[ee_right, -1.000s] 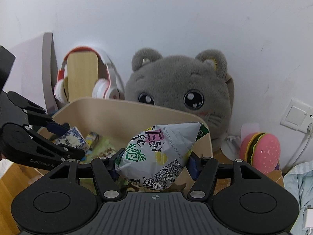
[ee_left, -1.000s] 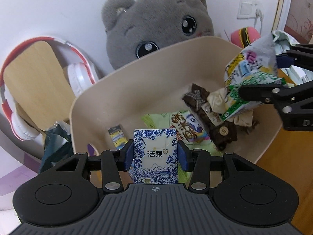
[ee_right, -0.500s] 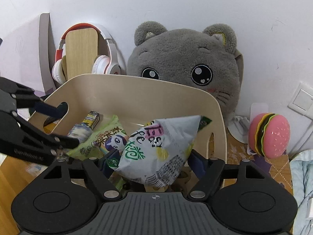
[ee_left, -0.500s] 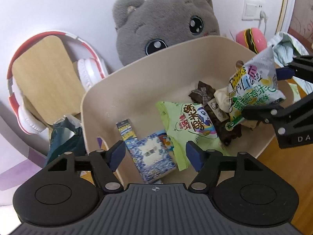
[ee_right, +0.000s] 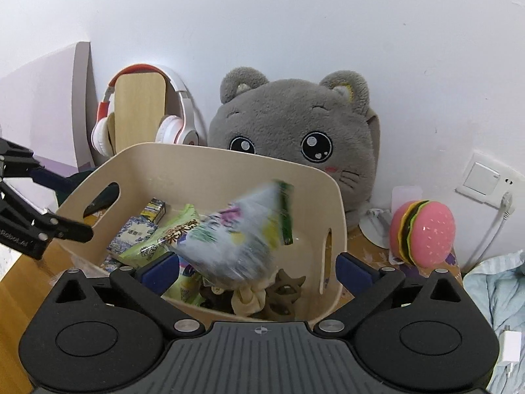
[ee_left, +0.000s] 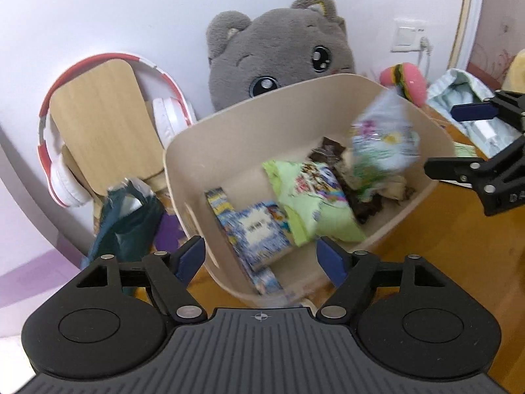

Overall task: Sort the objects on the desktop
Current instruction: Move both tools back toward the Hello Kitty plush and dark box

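1. Left gripper is hovering at the near edge of the beige bin, fingers spread wide, nothing between them.
2. Right gripper is also standing with fingers wide apart over the bin's near side; a blurred white-and-green snack bag is sitting loose between and beyond them, touching neither pad, over the bin's contents.
3. The blue-and-white tissue pack is lying flat on the bin floor beside a light green snack bag; its printing is too blurred to read here.
4. A dark brown wrapper and a small yellow-blue box are also lying in the bin.
5. The left gripper's arm is showing partial lettering "Robot.AI" in the right wrist view.
6. Behind the bin: grey plush cat, red-white headphones over a wooden board, pink burger toy.
7. Bin is resting on a wooden surface.
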The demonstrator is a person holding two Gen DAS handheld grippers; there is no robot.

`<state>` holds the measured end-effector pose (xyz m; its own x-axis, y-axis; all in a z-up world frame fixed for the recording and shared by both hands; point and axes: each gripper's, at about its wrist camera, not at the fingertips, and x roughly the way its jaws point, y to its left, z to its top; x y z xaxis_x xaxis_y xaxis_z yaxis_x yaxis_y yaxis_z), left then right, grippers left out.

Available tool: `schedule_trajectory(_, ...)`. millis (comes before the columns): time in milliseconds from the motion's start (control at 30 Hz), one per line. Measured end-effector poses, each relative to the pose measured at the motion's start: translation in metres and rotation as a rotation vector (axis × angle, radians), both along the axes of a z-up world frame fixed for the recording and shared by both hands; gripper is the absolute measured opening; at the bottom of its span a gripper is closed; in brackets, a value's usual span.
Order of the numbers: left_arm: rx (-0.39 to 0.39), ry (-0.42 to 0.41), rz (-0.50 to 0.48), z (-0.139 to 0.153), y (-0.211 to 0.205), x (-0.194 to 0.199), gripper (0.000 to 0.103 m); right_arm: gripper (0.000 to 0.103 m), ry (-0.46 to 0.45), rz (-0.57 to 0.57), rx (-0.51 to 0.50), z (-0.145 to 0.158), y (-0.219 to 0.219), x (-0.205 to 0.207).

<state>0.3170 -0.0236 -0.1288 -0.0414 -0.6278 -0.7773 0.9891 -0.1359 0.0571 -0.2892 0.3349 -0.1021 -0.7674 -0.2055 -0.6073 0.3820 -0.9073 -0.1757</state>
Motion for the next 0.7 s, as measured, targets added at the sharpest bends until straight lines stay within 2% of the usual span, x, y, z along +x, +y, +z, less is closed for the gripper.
schedule_trajectory(67,-0.017,0.018,0.008,0.001,0.009,0.000,0.080,0.103,0.015,-0.004,0.006,-0.001,0.003,0.008)
schedule_trajectory(400,-0.003,0.067,-0.040,-0.002,0.041,-0.011,0.080,0.103,0.014,0.042,-0.010,-0.021,0.013,0.068)
schedule_trajectory(700,0.094,0.097,-0.092,-0.030,0.060,-0.033,0.080,0.103,-0.109,0.081,-0.002,-0.062,0.008,0.124)
